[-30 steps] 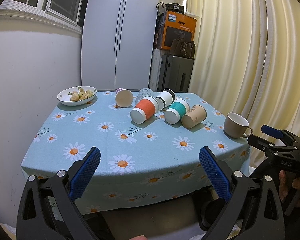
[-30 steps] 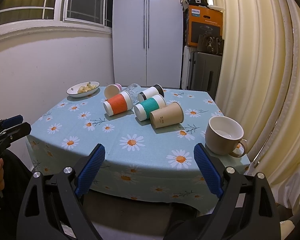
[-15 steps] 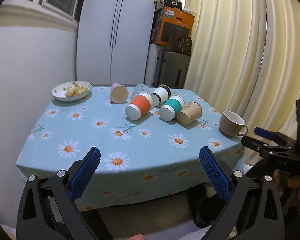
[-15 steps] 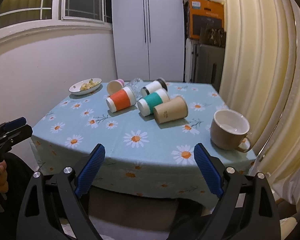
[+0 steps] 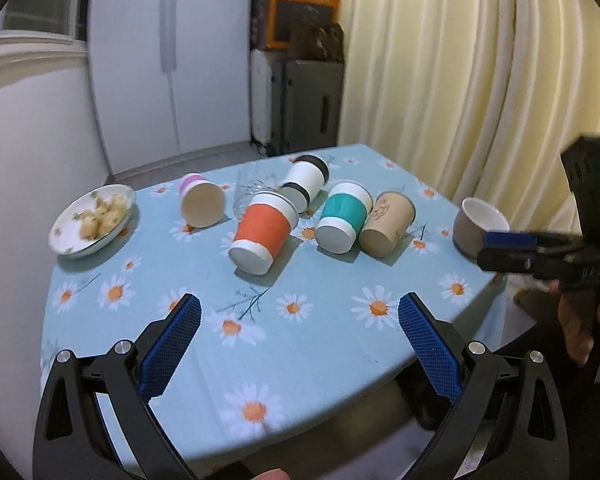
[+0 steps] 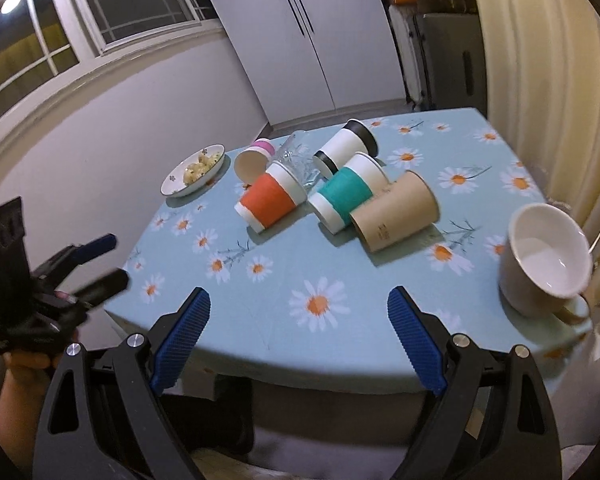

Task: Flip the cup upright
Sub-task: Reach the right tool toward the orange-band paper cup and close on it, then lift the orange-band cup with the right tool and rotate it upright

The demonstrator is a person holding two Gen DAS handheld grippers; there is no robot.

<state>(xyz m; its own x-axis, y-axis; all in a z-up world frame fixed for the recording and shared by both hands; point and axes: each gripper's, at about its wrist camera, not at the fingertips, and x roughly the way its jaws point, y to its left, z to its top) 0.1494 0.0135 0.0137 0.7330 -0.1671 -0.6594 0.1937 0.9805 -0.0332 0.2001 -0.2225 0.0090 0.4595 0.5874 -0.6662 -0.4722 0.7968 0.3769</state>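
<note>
Paper cups lie on their sides in a cluster at the centre of both views: the orange cup, the teal cup, the brown cup, a black-and-white cup, a pink-rimmed cup and a fallen glass behind them. None has been righted. The mug stands upright at the right edge of the right wrist view, near the table edge.

Change noted: against the views of a second ago, both cameras now sit higher and closer, looking down on the daisy cloth, and the cups fill more of each frame. Motion blur in the left wrist view agrees with an approach under way. The cups themselves lie as they did.

Left gripper: jaws spread wide, nothing between them, over the near part of the table, well apart from the cups. Right gripper: jaws likewise spread and empty, over the near table edge. In the left wrist view it shows at right of frame, close in front of the mug.

Bowl of food at left of frame, untouched.

Judgement: the task stands at the reach stage. Which cup is the target cannot yet be told; orange, teal and brown lie nearest.
</note>
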